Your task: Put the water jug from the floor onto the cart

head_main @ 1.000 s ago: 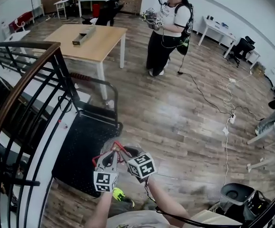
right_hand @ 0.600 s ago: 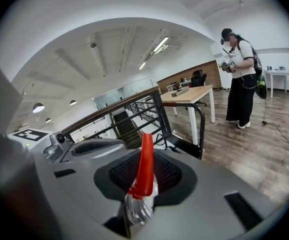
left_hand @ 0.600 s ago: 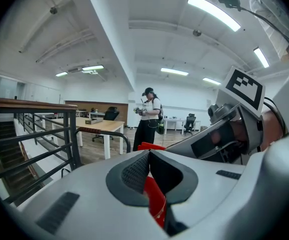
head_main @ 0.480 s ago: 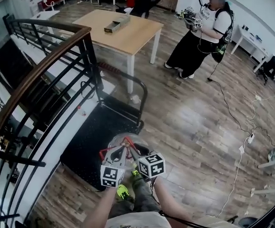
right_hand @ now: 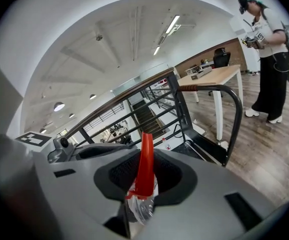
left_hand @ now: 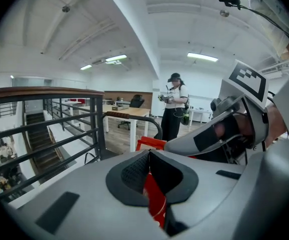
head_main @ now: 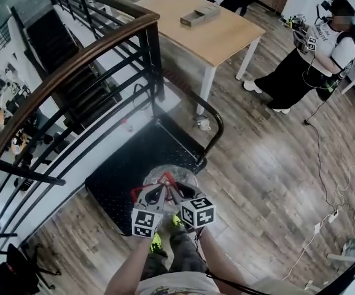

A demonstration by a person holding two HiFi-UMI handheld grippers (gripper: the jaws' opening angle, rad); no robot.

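The clear water jug (head_main: 167, 174) with its red handle (head_main: 166, 180) hangs between my two grippers, over the near right corner of the black cart platform (head_main: 130, 165). My left gripper (head_main: 157, 191) is shut on the red handle (left_hand: 155, 198); its dark pads (left_hand: 133, 172) pinch the strap. My right gripper (head_main: 176, 191) is shut on the same red handle (right_hand: 145, 168), with the jug's clear neck (right_hand: 142, 208) just below its pads. The cart's black push bar (head_main: 215, 123) rises at the platform's far end. The jug's body is mostly hidden behind the grippers.
A dark stair railing (head_main: 85, 60) with stairs below runs along the cart's left side. A wooden table (head_main: 214, 26) stands beyond the cart. A person (head_main: 312, 57) holding grippers stands far right. Cables (head_main: 325, 183) trail over the wooden floor at right.
Both grippers have carried the jug forward and lower, from beside the cart's near edge to over its platform corner. The cart and railing now sit closer in view.
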